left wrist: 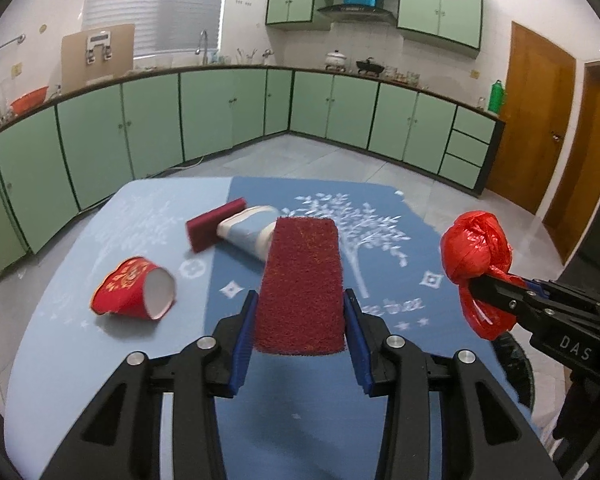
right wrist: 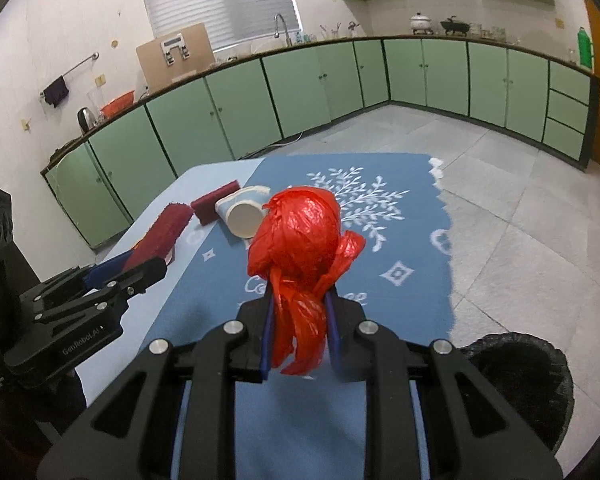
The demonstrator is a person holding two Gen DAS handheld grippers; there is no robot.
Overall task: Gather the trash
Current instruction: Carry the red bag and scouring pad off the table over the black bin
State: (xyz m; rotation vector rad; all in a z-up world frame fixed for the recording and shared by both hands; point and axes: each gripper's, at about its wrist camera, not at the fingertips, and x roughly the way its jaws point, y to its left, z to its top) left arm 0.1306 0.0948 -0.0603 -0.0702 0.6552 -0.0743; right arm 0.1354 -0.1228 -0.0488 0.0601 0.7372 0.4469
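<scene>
My left gripper (left wrist: 300, 312) is shut on a dark red scouring pad (left wrist: 302, 284) and holds it above the blue table (left wrist: 100, 360); the pad also shows in the right wrist view (right wrist: 164, 236). My right gripper (right wrist: 298, 308) is shut on a knotted red plastic bag (right wrist: 296, 240), held above the table's right side; the bag also shows in the left wrist view (left wrist: 476, 256). On the table lie a crushed red paper cup (left wrist: 134, 294), a blue-and-white paper cup on its side (left wrist: 248, 234) and a second dark red sponge (left wrist: 214, 228).
A black-lined trash bin (right wrist: 520, 380) stands on the floor at the table's right front corner. Green kitchen cabinets (left wrist: 220, 112) line the far walls. A wooden door (left wrist: 536, 120) is at the right. Tiled floor lies beyond the table.
</scene>
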